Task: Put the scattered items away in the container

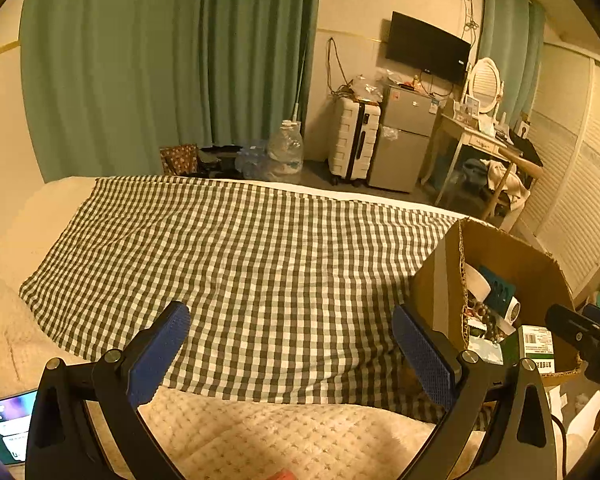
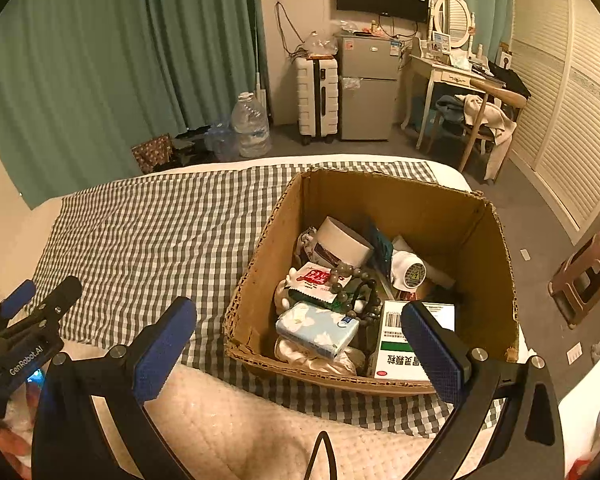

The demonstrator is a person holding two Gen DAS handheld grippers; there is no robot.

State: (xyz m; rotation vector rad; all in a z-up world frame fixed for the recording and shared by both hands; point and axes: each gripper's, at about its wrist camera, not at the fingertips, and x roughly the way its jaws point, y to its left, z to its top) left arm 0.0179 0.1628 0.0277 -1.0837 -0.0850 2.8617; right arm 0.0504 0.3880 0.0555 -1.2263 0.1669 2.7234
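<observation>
An open cardboard box (image 2: 428, 204) stands on the checked cloth (image 2: 148, 236) on the bed. It holds a tissue pack (image 2: 318, 330), a green-and-white medicine box (image 2: 396, 354), a bead bracelet (image 2: 356, 284), a white bottle (image 2: 408, 270) and a white jar (image 2: 342, 242). My right gripper (image 2: 298, 350) is open and empty, hovering over the box's near edge. My left gripper (image 1: 290, 354) is open and empty above the bare cloth (image 1: 240, 256), left of the box (image 1: 504, 252). The left gripper also shows at the left edge of the right wrist view (image 2: 36, 308).
A phone (image 1: 6, 426) with a lit screen lies on the cream blanket (image 1: 260, 436) at near left. Beyond the bed are a water jug (image 2: 250, 126), a white suitcase (image 2: 316, 98), a small fridge (image 2: 366, 88), a dressing table (image 2: 450, 76) and a brown stool (image 2: 584, 280).
</observation>
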